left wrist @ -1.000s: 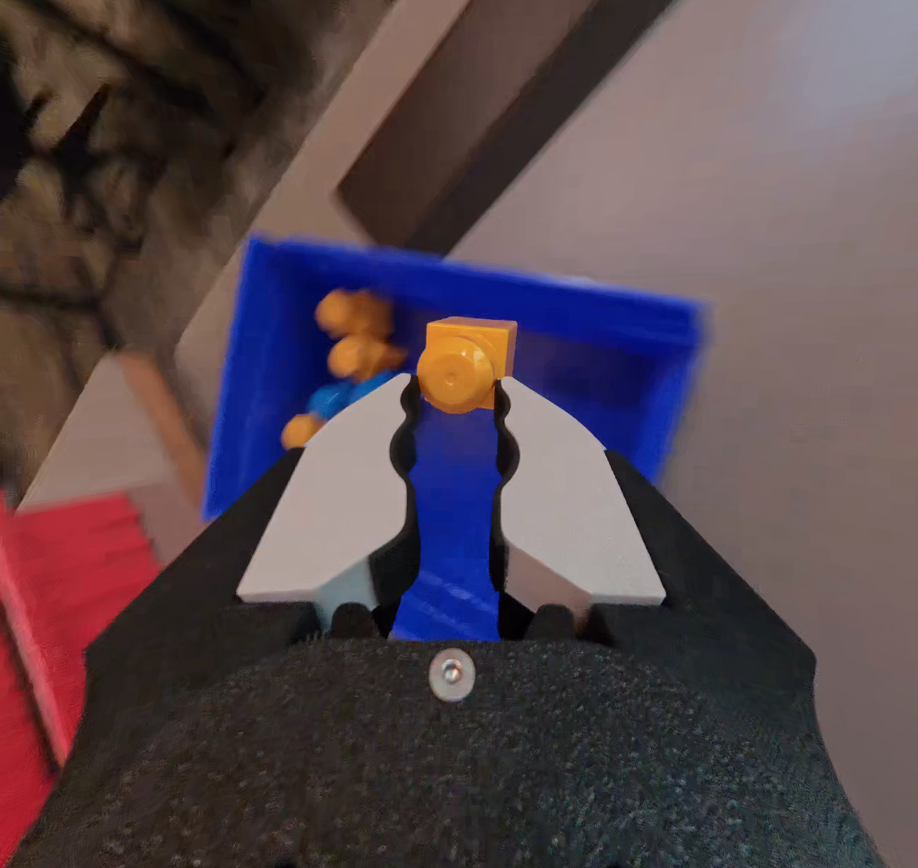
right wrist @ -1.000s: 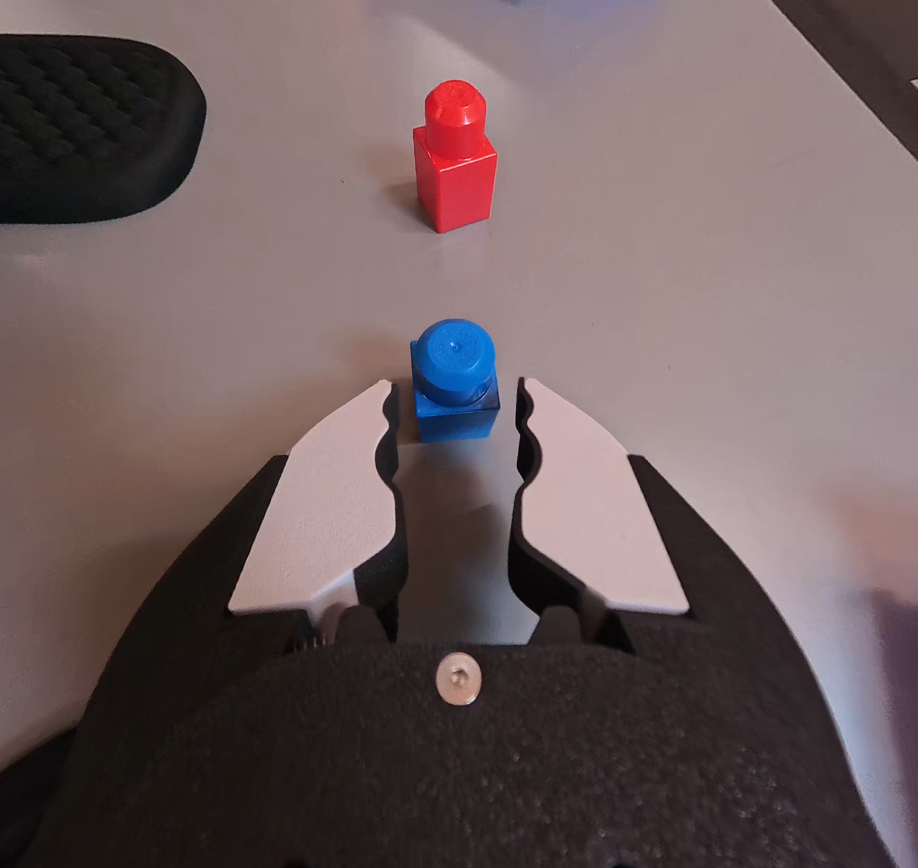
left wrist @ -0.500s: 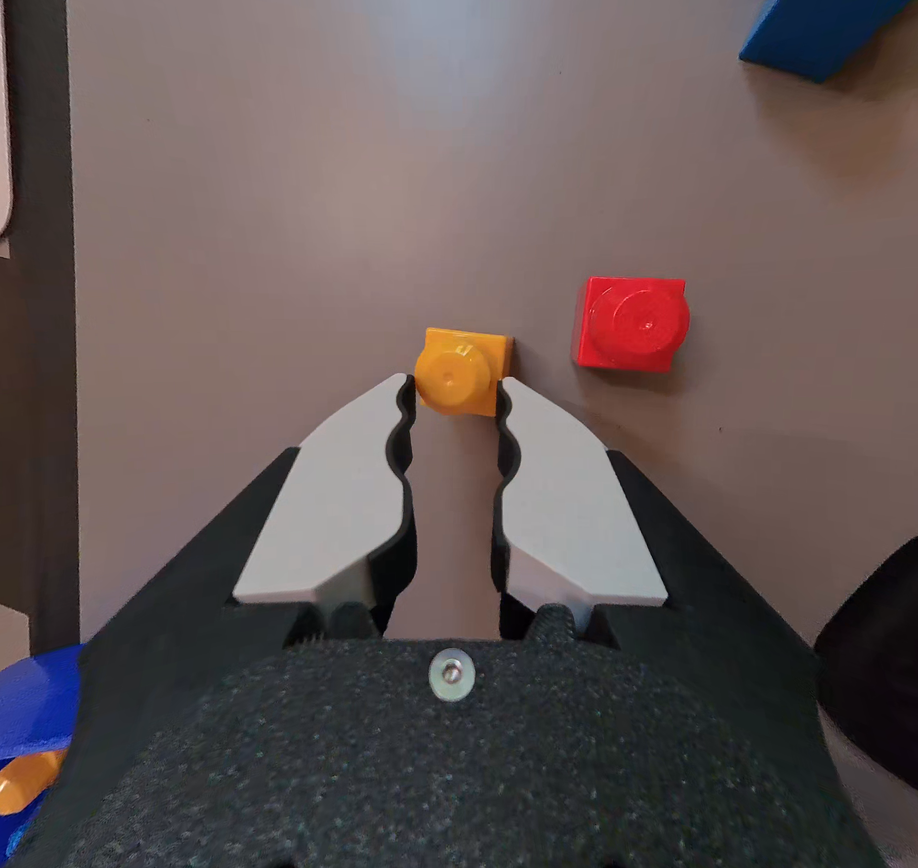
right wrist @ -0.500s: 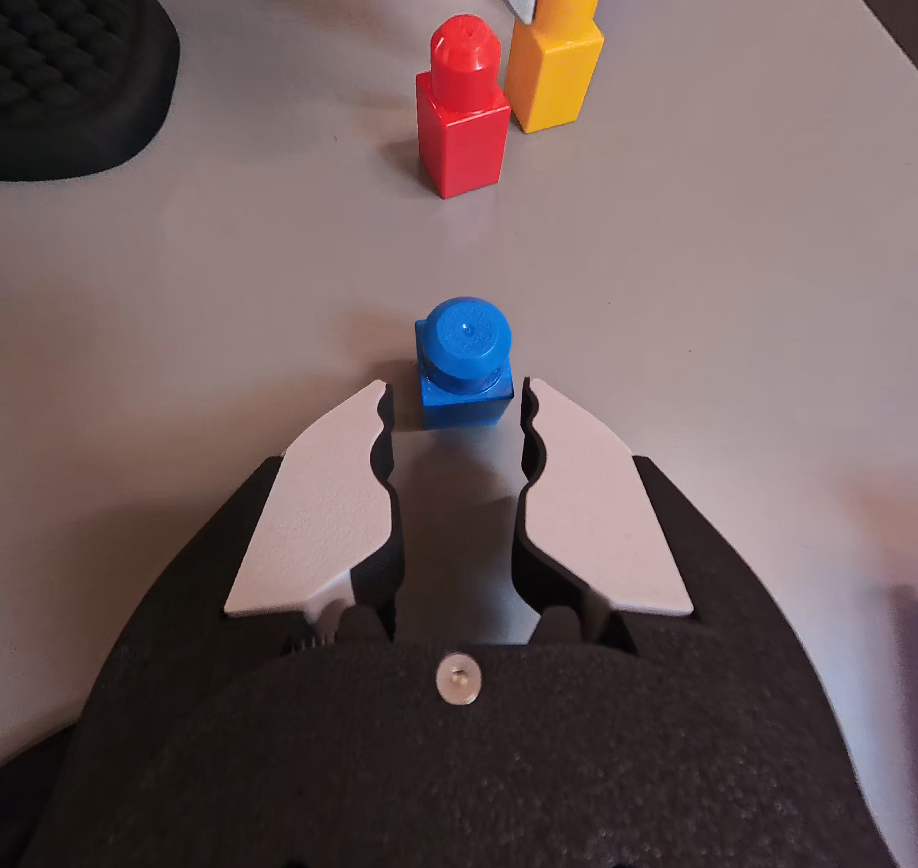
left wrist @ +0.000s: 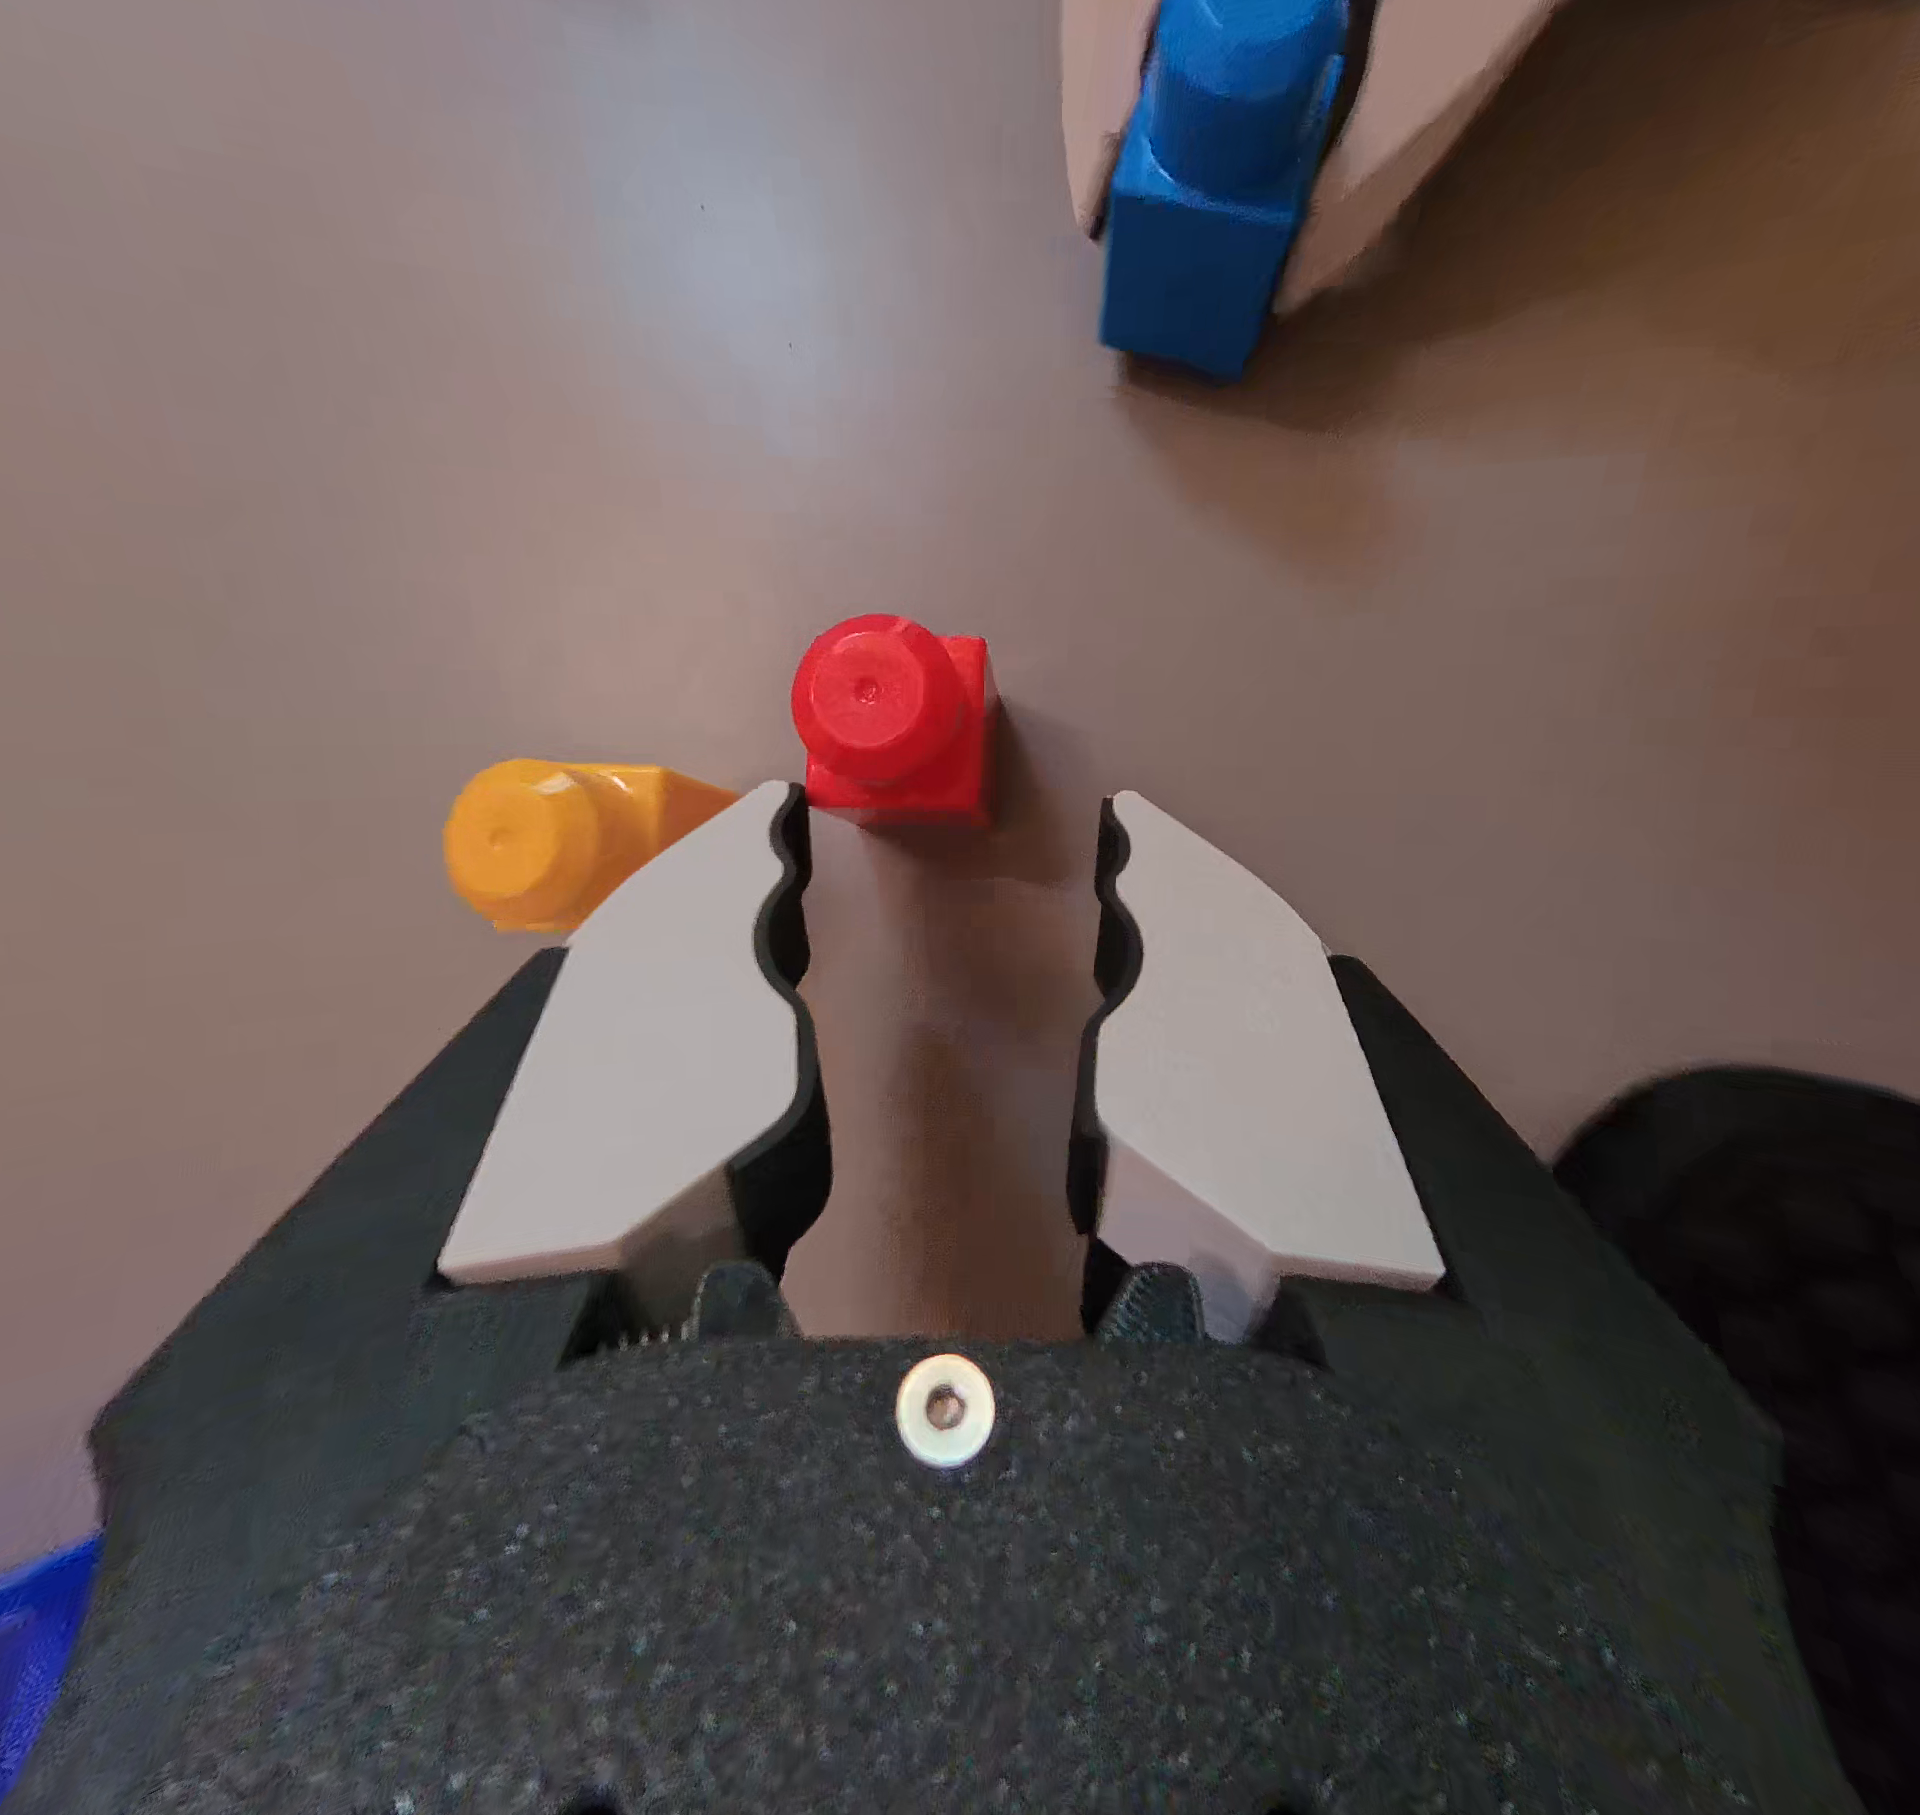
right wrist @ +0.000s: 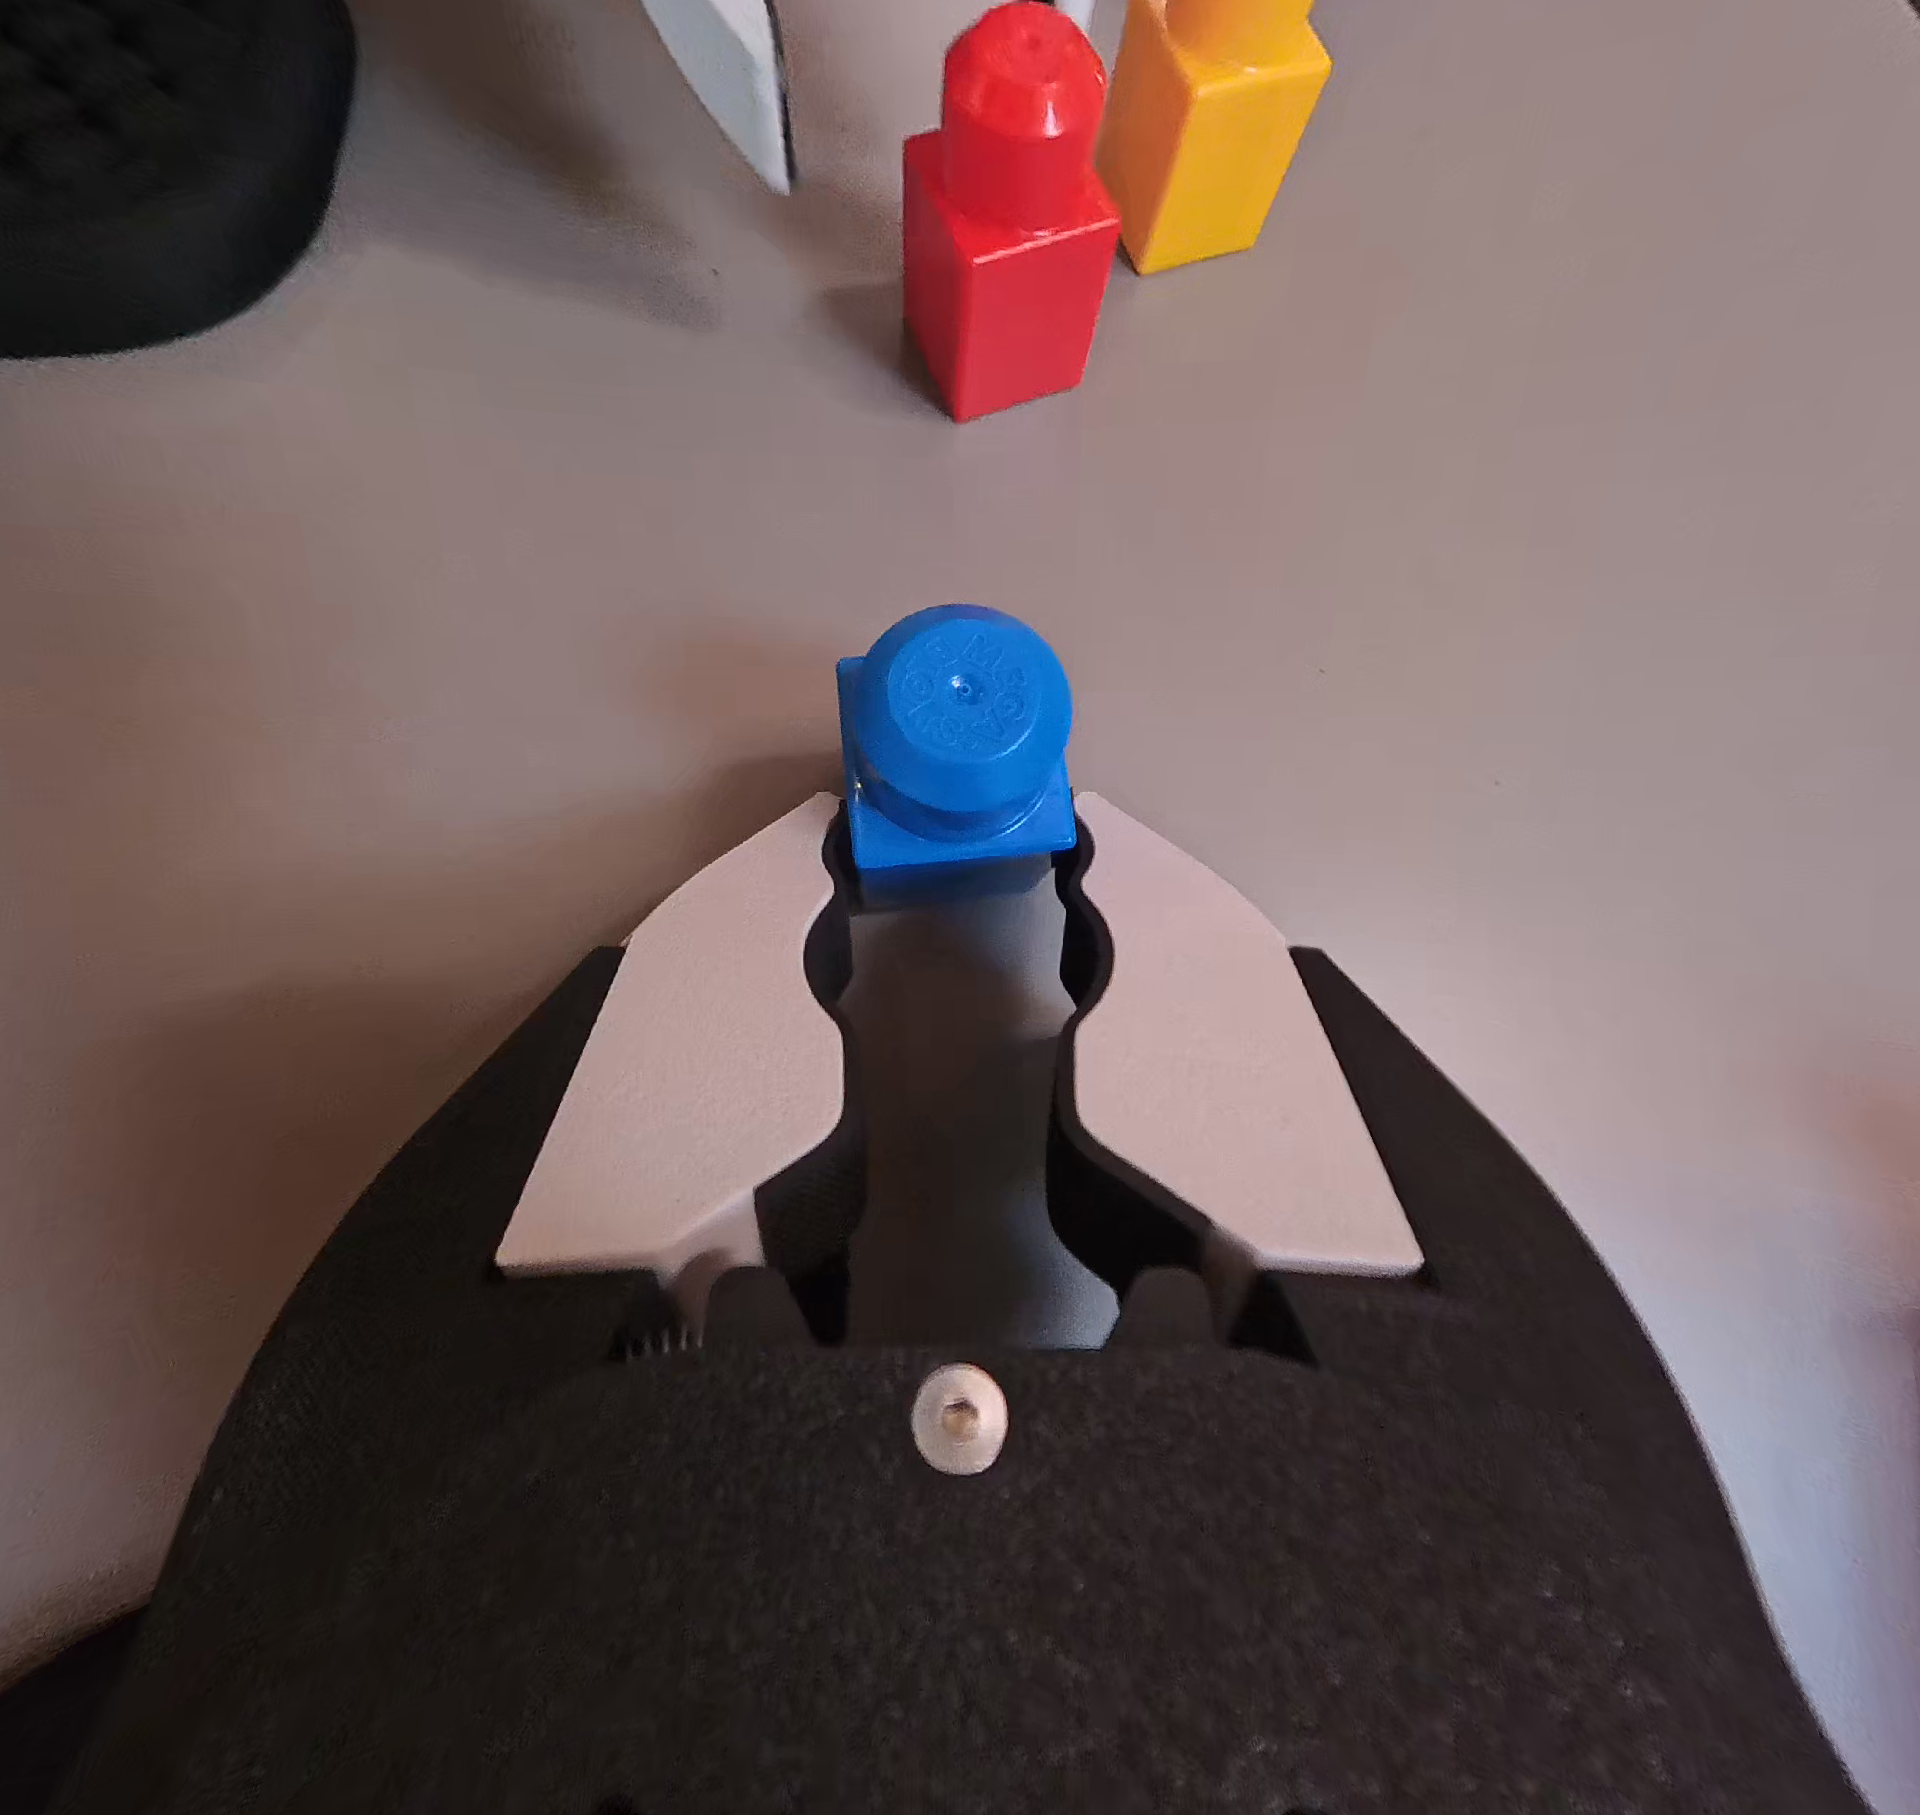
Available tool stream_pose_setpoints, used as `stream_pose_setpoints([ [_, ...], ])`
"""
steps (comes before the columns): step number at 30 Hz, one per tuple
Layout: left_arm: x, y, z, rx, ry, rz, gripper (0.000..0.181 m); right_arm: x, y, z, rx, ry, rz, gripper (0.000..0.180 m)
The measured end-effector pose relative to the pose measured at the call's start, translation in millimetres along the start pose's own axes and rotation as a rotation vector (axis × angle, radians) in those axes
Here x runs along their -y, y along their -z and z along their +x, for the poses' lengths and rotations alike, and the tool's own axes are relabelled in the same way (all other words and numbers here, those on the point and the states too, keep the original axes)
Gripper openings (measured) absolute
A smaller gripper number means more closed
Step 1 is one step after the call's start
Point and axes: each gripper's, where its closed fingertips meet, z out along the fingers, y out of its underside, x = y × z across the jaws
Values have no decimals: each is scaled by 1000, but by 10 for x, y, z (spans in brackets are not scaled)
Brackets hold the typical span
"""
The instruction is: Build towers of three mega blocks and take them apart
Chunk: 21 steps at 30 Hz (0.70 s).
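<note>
A red block [left wrist: 899, 726] stands upright on the grey table, just beyond my left gripper [left wrist: 951, 809], which is open and empty above it. An orange block [left wrist: 561, 856] stands beside the left finger, free on the table. In the right wrist view the red block [right wrist: 1003, 227] and orange block [right wrist: 1216, 113] stand side by side. My right gripper [right wrist: 956, 835] is shut on a blue block [right wrist: 956, 757], which stands upright; whether it rests on the table I cannot tell. The blue block [left wrist: 1210, 165] also shows between that gripper's fingers in the left wrist view.
A black textured pad [right wrist: 145, 124] lies at the far left of the right wrist view and shows at the right edge of the left wrist view [left wrist: 1756, 1329]. A corner of a blue bin [left wrist: 42, 1609] shows at the bottom left. The gap from one gripper's tips to the other's is roughly 12 cm.
My left gripper let go of the orange block, opened and shifted over the red block. My right gripper closed on the blue block and moved closer to the other blocks.
</note>
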Motion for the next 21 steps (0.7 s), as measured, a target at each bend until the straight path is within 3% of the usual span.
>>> stream_pose_setpoints([
  [2, 77, -74, -57, 32, 22, 58, 54, 19, 1, -54, 19, 2, 0, 37],
  [7, 58, -233, -174, 136, -16, 9, 51, 1, -9, -104, 33, 8, -8, 37],
  [15, 185, -142, -140, 131, 6, 93, 37, 15, 20, -81, 27, -2, 14, 37],
  [21, 303, -180, -194, 98, 245, 86, 44, 7, 19, -69, 28, -10, 12, 37],
])
